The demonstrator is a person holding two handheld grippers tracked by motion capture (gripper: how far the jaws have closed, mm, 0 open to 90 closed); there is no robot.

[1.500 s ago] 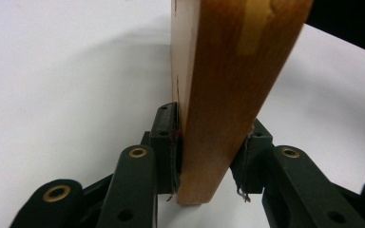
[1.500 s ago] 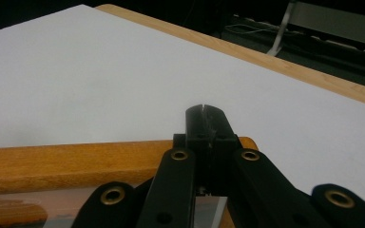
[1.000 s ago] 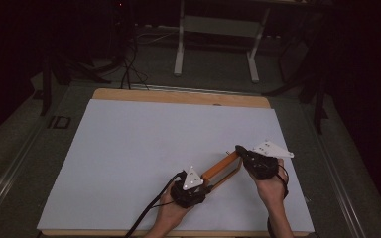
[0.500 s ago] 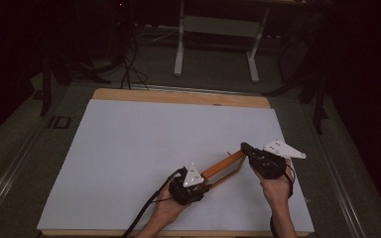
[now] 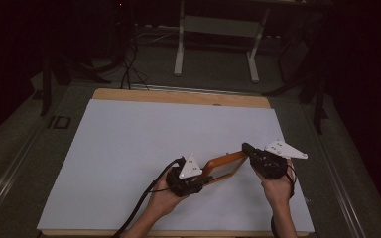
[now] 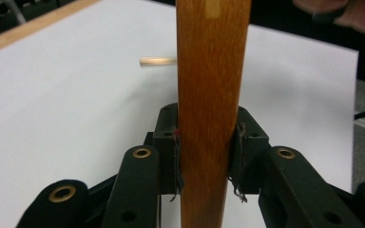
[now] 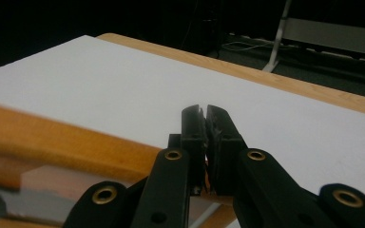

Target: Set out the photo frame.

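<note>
An orange-brown wooden frame (image 5: 224, 159) hangs between my two grippers above the white table sheet (image 5: 129, 148). My left gripper (image 5: 204, 174) is shut on one of its bars; in the left gripper view the pads press both sides of the upright bar (image 6: 211, 71). A short pale dowel (image 6: 158, 61) sticks out sideways behind that bar. My right gripper (image 5: 247, 148) holds the frame's far right corner. Its jaws have just eased open a little, and its pads (image 7: 194, 124) stand almost together with a sliver of orange wood between them. The frame's bar (image 7: 66, 142) runs off to their left.
The white sheet covers a wooden tabletop (image 5: 178, 96) whose edge shows at the far side. Beyond it, on a dark floor, are a white metal stand (image 5: 216, 29) and loose cables (image 5: 129, 59). A black cable (image 5: 144, 198) trails from my left gripper toward the near edge.
My left hand has risen and lifted its end of the frame off the sheet. My right hand has drifted slightly to the right, still on the frame's corner.
</note>
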